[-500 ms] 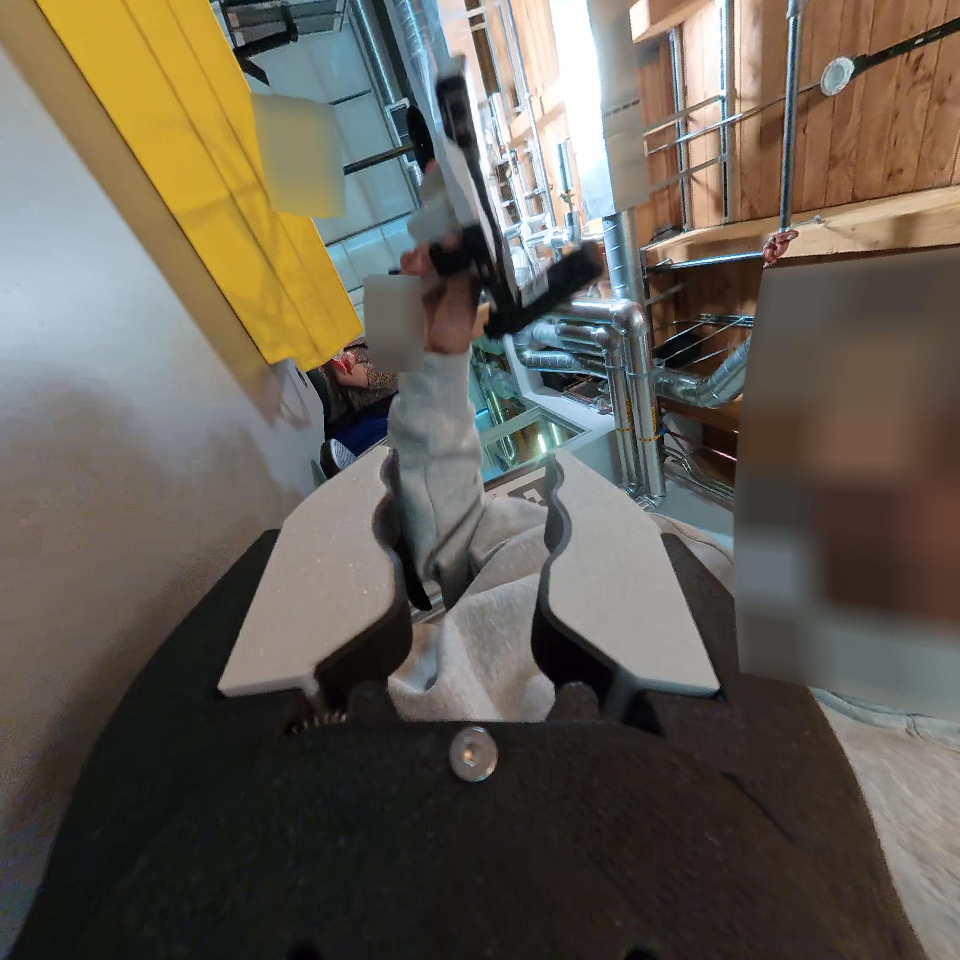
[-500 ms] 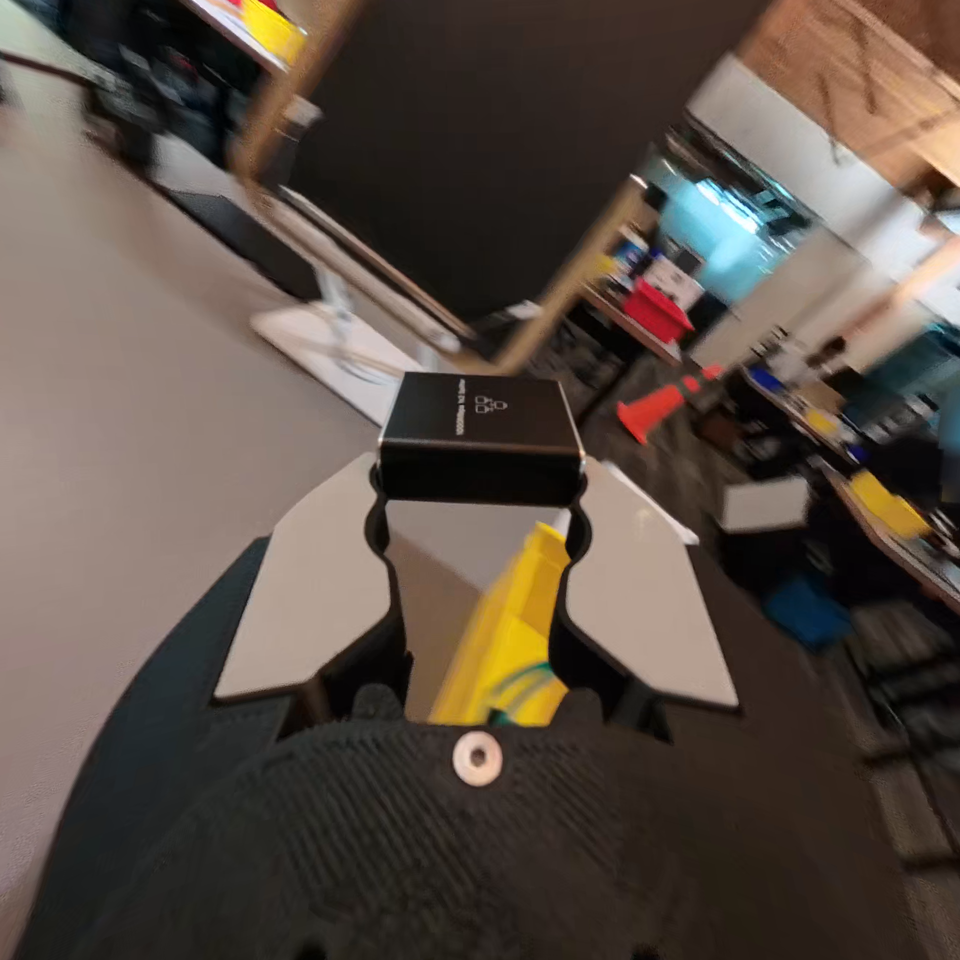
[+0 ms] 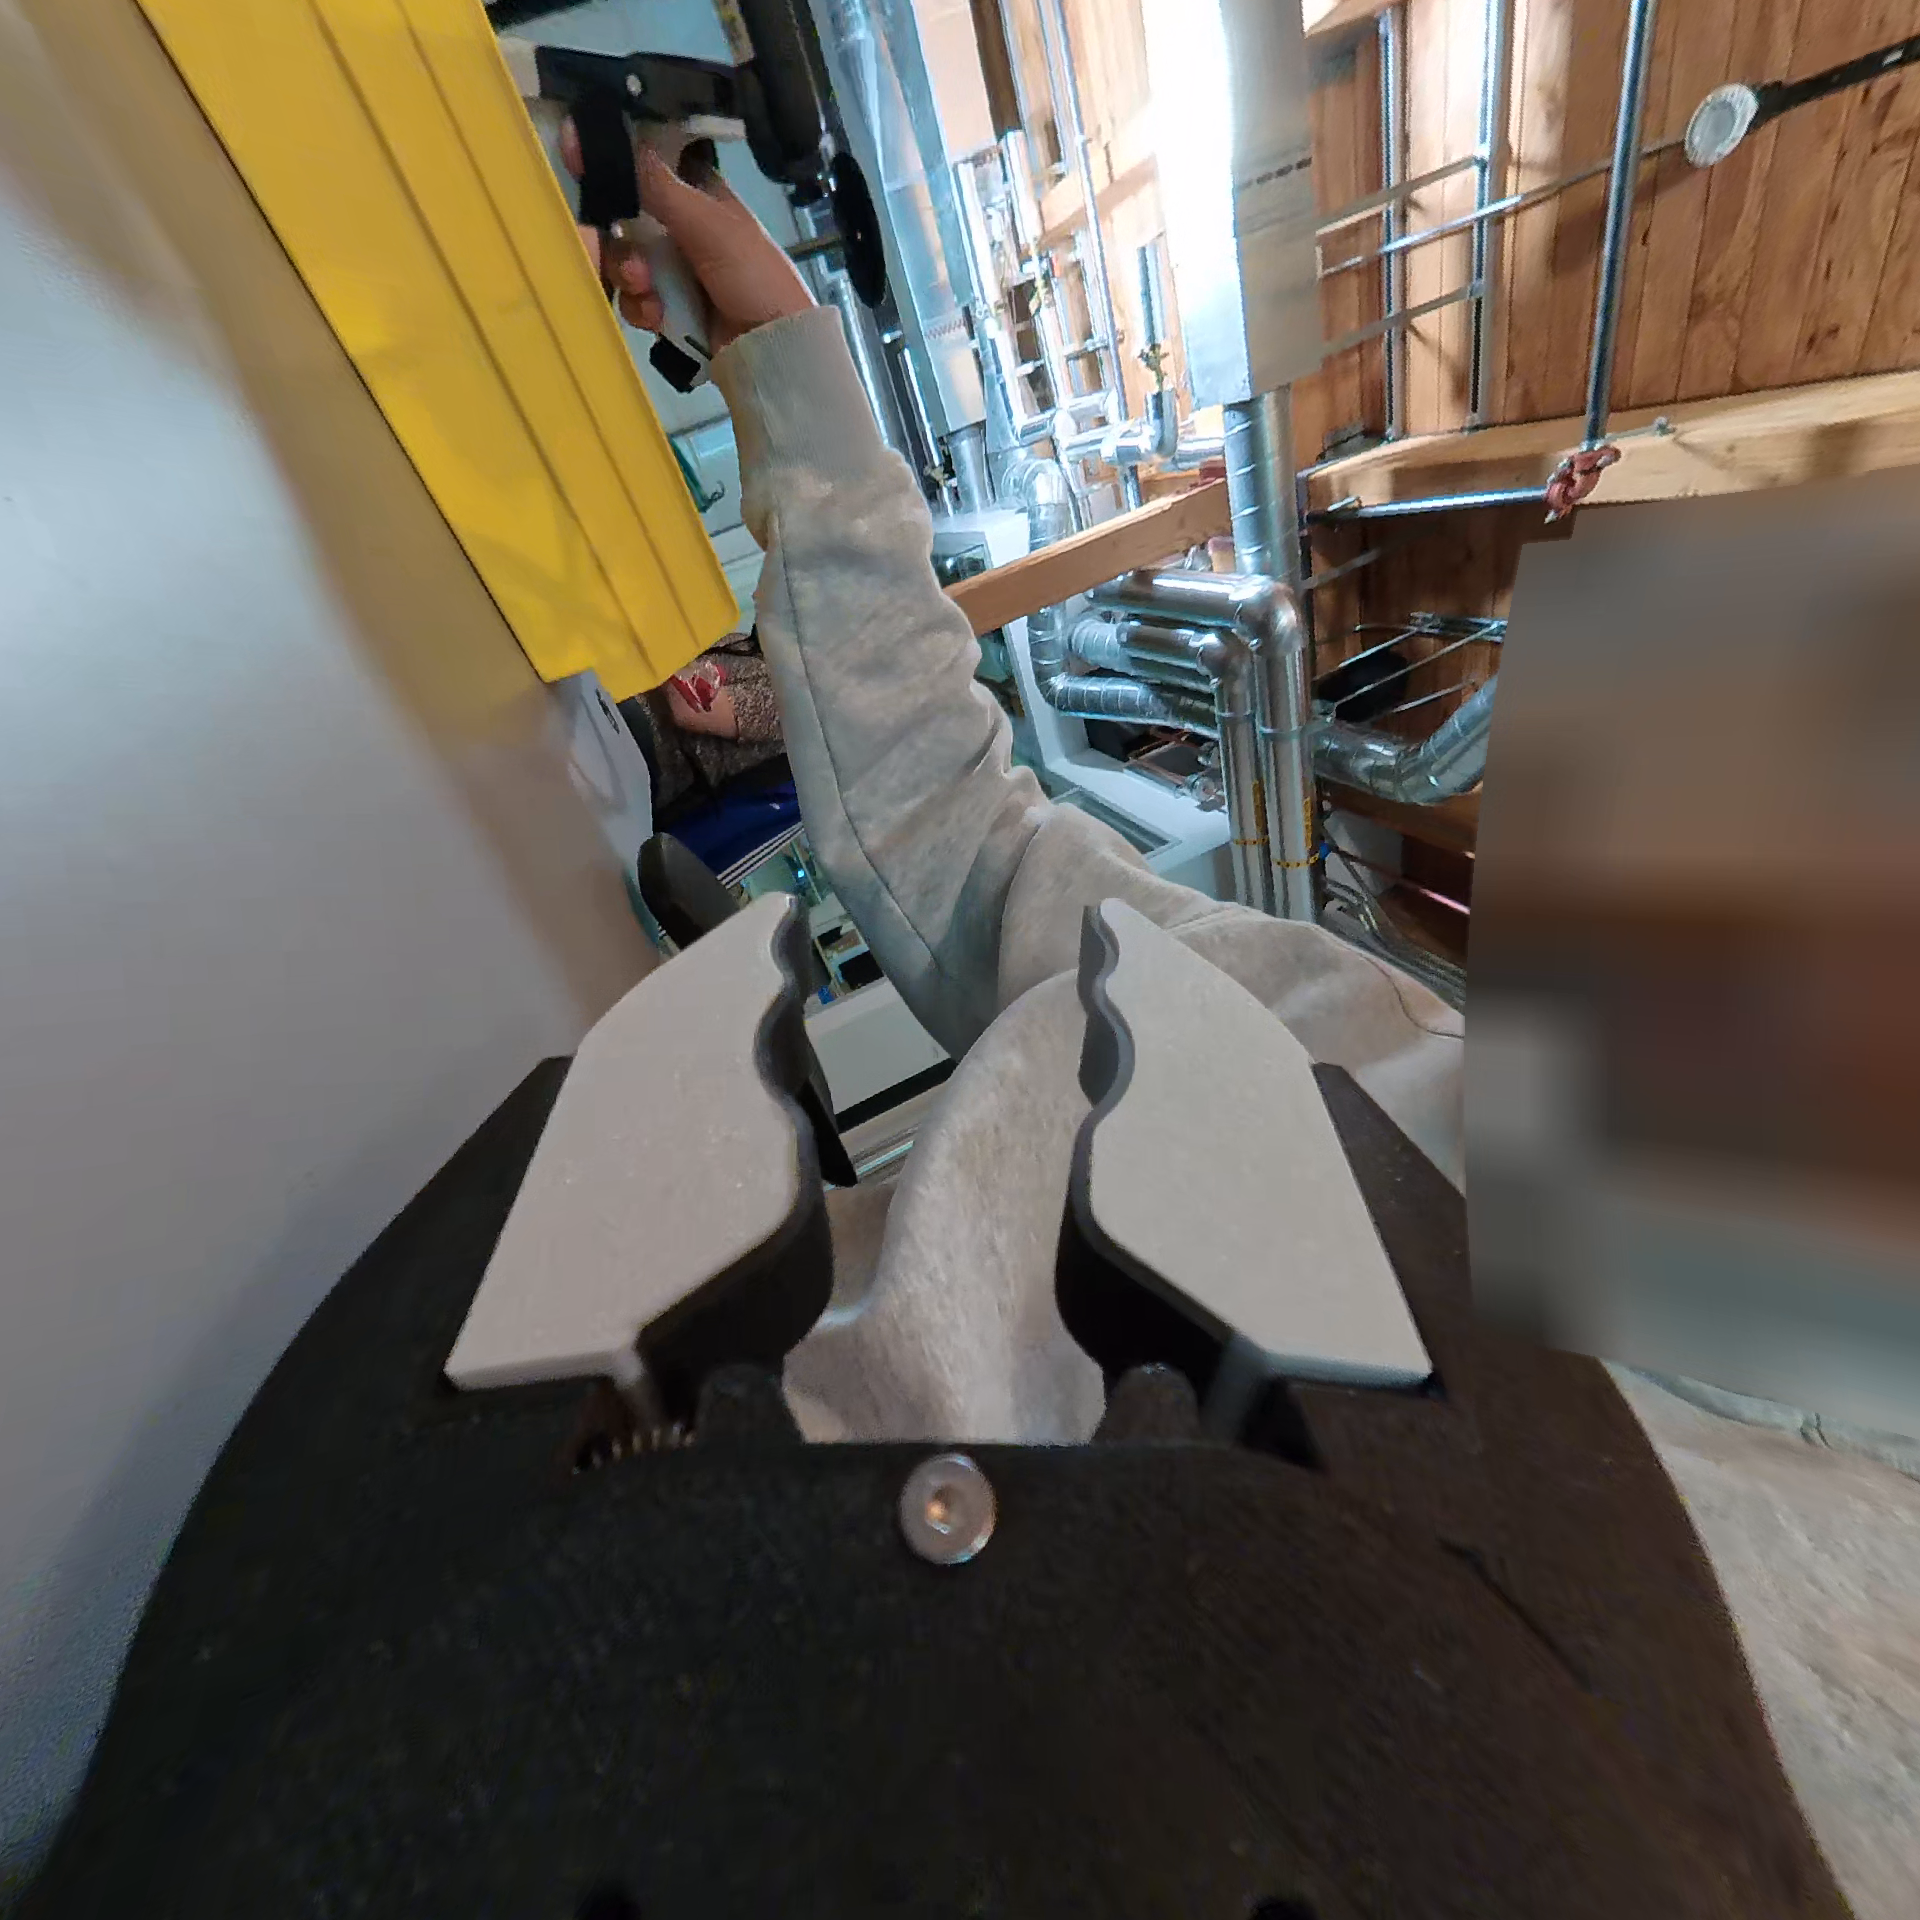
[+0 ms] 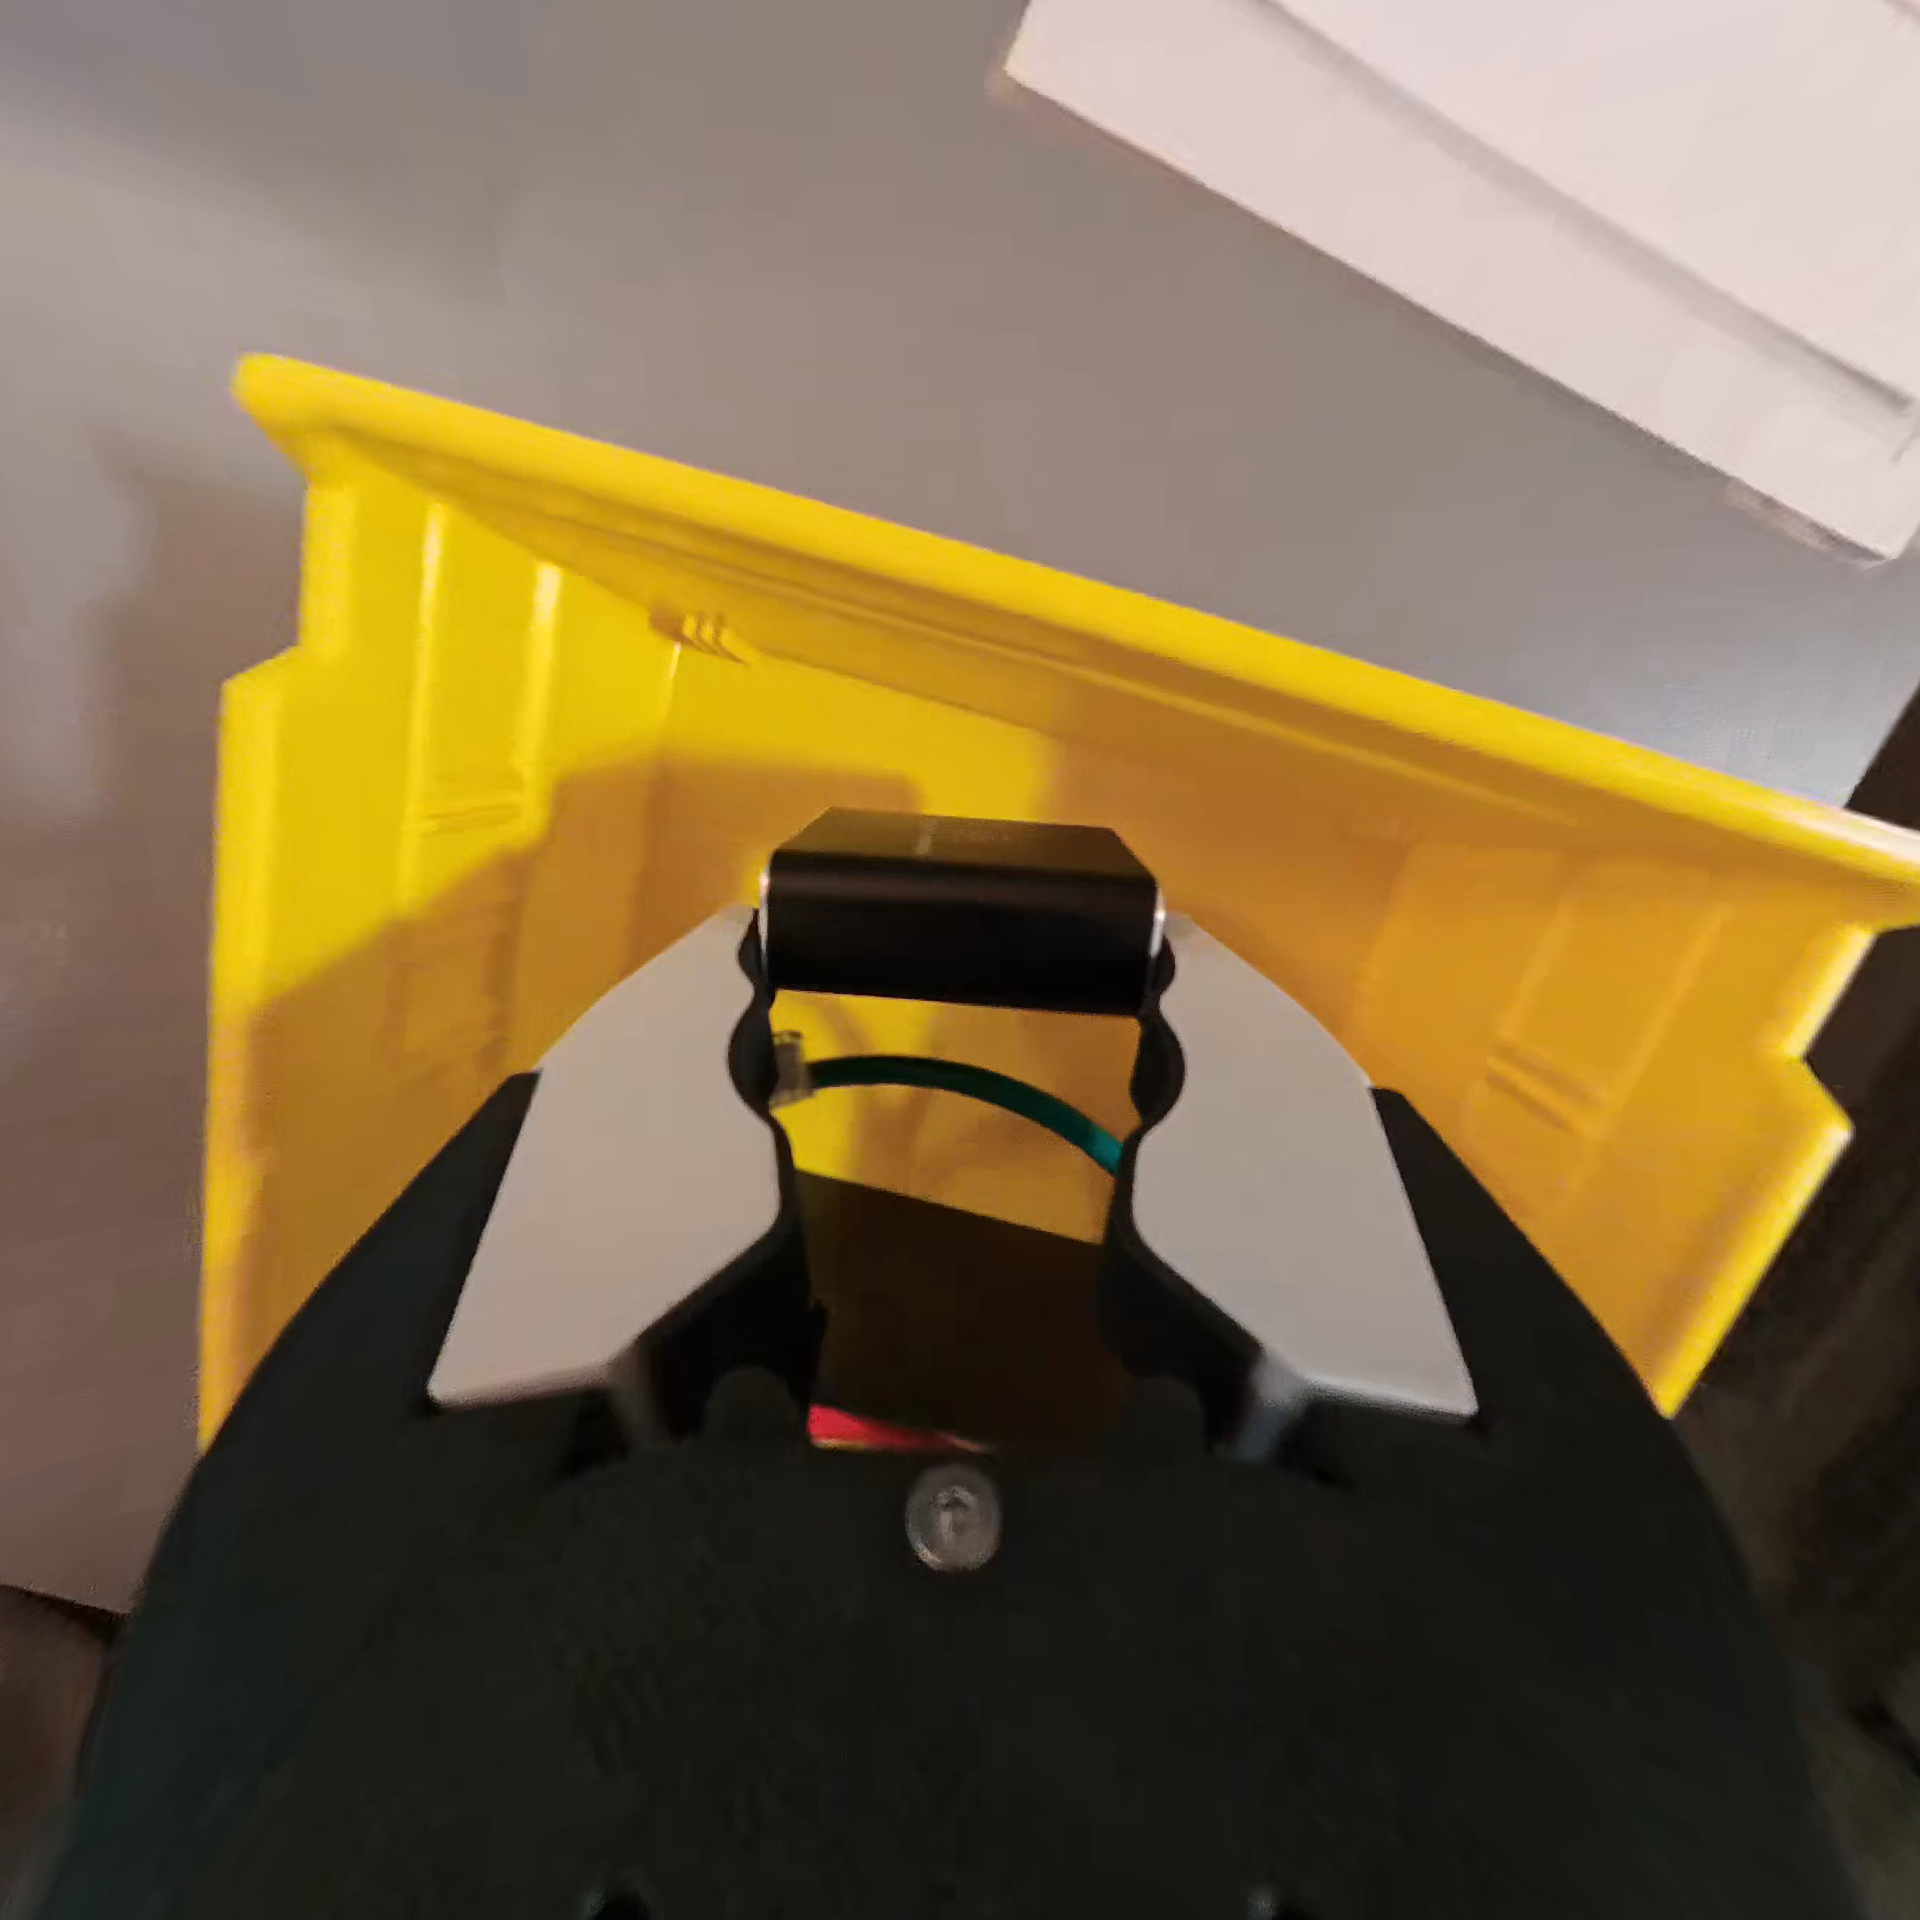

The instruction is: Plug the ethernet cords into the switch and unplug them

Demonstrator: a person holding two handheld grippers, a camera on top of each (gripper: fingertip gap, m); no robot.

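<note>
1. Pale grey worktop (image 4: pixel 727 260) fills the background of the right wrist view, and wooden walls with silver pipes (image 3: pixel 1257 665) fill the far side of the left wrist view.
2. Nearest in the right wrist view, the right gripper (image 4: pixel 961 940) has its jaws closed on a small black box, the switch (image 4: pixel 961 914), pinching it at both ends near the fingertips.
3. Just beyond and below the switch sits a yellow bin (image 4: pixel 1039 675), open side towards the camera, resting on the worktop.
4. Inside the bin lies a green ethernet cord (image 4: pixel 935 1081), curved in an arc, with a clear plug (image 4: pixel 787 1060) at its left end; it is apart from the switch.
5. A sliver of something red (image 4: pixel 852 1425) shows low in the bin; I cannot tell what it is.
6. A white flat object (image 4: pixel 1558 208) lies on the worktop past the bin, at upper right.
7. Nearest in the left wrist view, the left gripper (image 3: pixel 940 935) has its jaws moderately apart and holds nothing.
8. Between and beyond those jaws is a grey sleeve (image 3: pixel 883 727), reaching up to a hand (image 3: pixel 717 260) that grips the other gripper's handle beside the yellow bin (image 3: pixel 447 312).
</note>
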